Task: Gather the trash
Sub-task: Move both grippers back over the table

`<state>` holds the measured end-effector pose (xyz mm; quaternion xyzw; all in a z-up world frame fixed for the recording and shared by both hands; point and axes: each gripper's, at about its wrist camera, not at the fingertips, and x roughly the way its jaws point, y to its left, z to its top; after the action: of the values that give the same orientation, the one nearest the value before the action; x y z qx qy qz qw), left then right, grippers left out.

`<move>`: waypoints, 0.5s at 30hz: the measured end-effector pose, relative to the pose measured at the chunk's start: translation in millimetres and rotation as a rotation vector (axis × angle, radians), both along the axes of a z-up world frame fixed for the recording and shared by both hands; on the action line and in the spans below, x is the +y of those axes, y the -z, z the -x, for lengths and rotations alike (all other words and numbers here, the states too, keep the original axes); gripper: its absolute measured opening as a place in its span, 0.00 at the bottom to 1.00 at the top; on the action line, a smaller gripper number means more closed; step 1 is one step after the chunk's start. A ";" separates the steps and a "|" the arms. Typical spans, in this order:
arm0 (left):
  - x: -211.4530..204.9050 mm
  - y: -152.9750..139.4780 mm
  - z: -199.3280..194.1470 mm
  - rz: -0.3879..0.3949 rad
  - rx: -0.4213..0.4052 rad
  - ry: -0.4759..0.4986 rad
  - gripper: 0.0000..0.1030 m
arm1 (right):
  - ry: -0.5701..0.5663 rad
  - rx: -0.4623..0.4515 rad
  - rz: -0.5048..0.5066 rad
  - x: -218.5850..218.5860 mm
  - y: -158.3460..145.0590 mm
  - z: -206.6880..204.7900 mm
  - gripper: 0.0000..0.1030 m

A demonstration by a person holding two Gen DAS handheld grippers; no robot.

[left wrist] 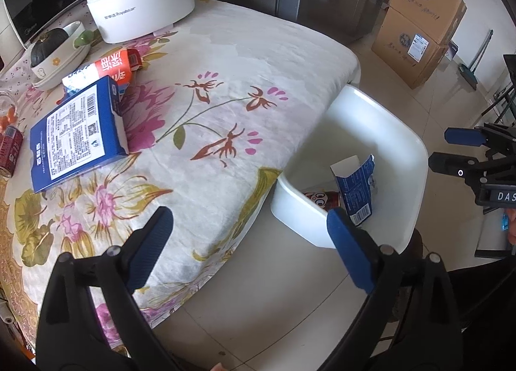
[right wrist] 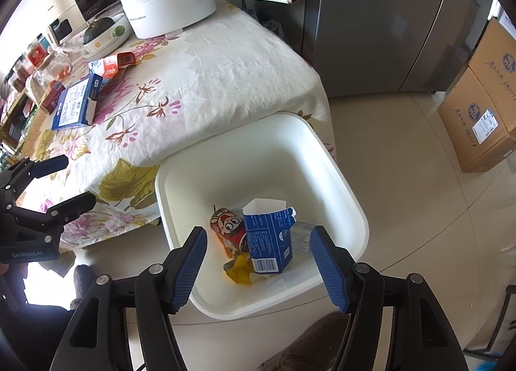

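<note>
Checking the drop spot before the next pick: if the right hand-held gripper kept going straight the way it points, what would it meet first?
Probably the torn blue carton lying in the white bin, which sits between the open right hand-held gripper pads. Depth is unclear; nothing shows in between.

Blue box (left wrist: 77, 135) on floral tablecloth (left wrist: 225, 81)

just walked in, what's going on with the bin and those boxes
A person with a tool in each hand is clearing trash off the table into a white bin. The right tool hangs open over the bin, where a blue carton and red can lie. The left tool is open and empty. A blue box waits on the table.
</note>
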<state>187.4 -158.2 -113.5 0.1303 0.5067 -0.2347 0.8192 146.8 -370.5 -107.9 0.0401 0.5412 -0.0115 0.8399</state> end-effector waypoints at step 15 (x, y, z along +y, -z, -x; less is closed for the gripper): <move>63.9 -19.3 -9.5 0.023 -0.028 -0.126 0.99 | -0.051 -0.056 0.005 41.1 -24.2 -18.7 0.79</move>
<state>196.9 -94.3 -94.2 0.0920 0.4995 -0.1869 0.8409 165.5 -329.4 -83.8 0.0246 0.5182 0.0099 0.8549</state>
